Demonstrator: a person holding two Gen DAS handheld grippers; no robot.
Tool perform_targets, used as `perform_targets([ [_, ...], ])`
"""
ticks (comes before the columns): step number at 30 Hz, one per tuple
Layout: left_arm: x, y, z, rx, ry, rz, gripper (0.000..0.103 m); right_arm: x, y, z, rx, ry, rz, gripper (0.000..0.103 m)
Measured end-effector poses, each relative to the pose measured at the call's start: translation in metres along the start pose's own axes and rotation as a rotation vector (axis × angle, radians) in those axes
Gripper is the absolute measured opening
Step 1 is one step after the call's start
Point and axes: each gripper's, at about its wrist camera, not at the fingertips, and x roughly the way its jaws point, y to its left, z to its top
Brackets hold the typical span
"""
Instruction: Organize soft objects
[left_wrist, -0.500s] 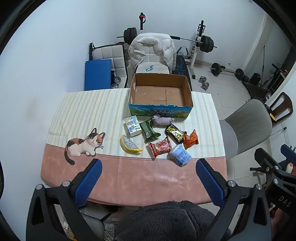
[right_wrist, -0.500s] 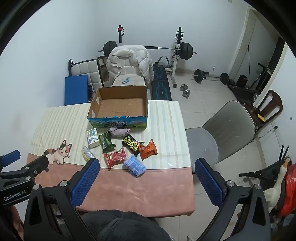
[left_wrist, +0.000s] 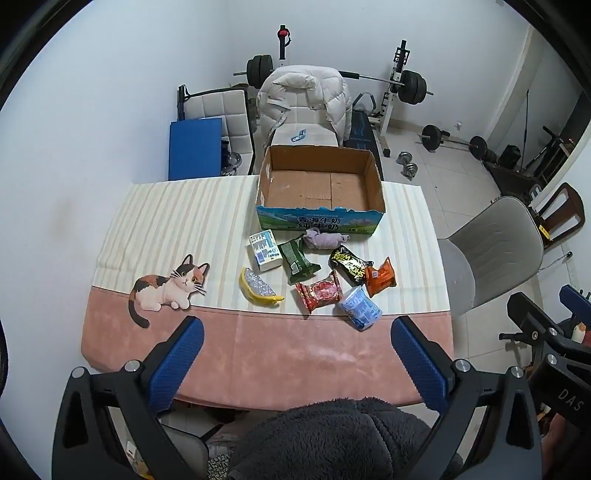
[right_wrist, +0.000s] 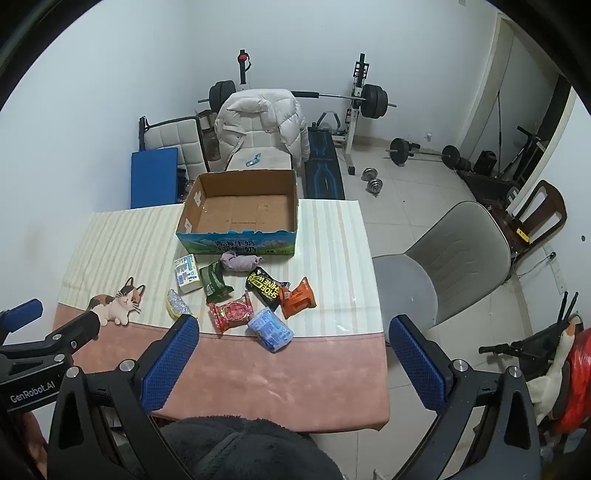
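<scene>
An open cardboard box (left_wrist: 320, 215) (right_wrist: 236, 245) stands at the table's far side, with nothing inside. In front of it lie several soft packs: a purple cloth bundle (left_wrist: 322, 238) (right_wrist: 240, 262), a green pack (left_wrist: 296, 260), a black pack (left_wrist: 349, 264), an orange pack (left_wrist: 380, 277), a red pack (left_wrist: 320, 291) (right_wrist: 232, 312), a blue-white pack (left_wrist: 359, 307) (right_wrist: 270, 329), a white carton (left_wrist: 265, 249) and a yellow pouch (left_wrist: 258, 286). My left gripper (left_wrist: 295, 363) and right gripper (right_wrist: 291, 362) are both open and empty, held high above the table's near edge.
The table (left_wrist: 273, 350) has a striped and pink cloth with a cat print (left_wrist: 168, 286). A grey chair (left_wrist: 491, 254) stands at the right. A chair with a white jacket (left_wrist: 303, 99), a blue mat and weight gear stand behind the table.
</scene>
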Motion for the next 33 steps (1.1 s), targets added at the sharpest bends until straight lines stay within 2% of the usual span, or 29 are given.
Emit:
perform_targets([
  [33,-0.016,-0.001,-0.002,0.002,-0.029,0.002,0.103,-0.019,-0.007,-0.003,0.006,-0.028,-0.002,0.103],
])
